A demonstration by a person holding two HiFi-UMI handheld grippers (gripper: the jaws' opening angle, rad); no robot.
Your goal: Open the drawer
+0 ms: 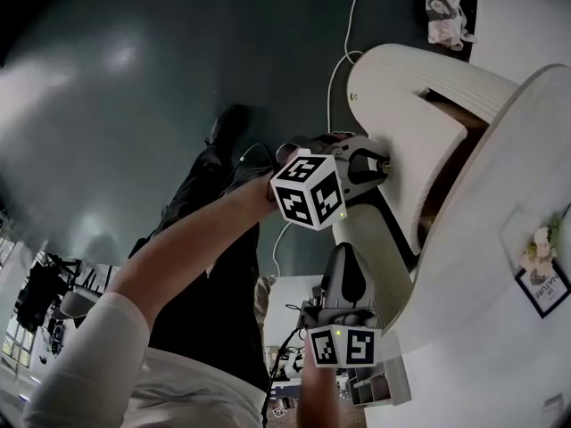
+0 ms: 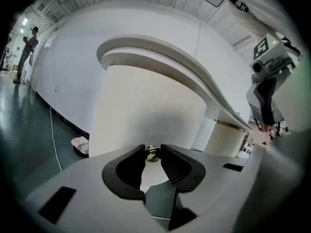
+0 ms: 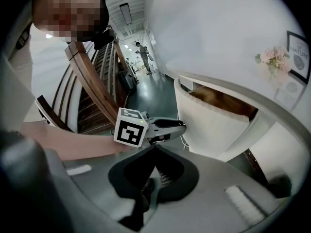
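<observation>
Now left tool [image 2: 153, 147] pinching brass knob [image 2: 151, 154], drawer [image 1: 401, 105] partly open.

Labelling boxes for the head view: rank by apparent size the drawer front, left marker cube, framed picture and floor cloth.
1. Drawer front.
2. Left marker cube, inflated by nearness to the camera.
3. Cloth and framed picture look alike, too close to rank.

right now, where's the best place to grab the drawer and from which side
Take the drawer by the small brass knob on its front, coming straight at that face with a jaw on each side. The front is smooth and curved, so nothing else offers a hold. The left hand-held gripper is shut on the knob this way.
</observation>
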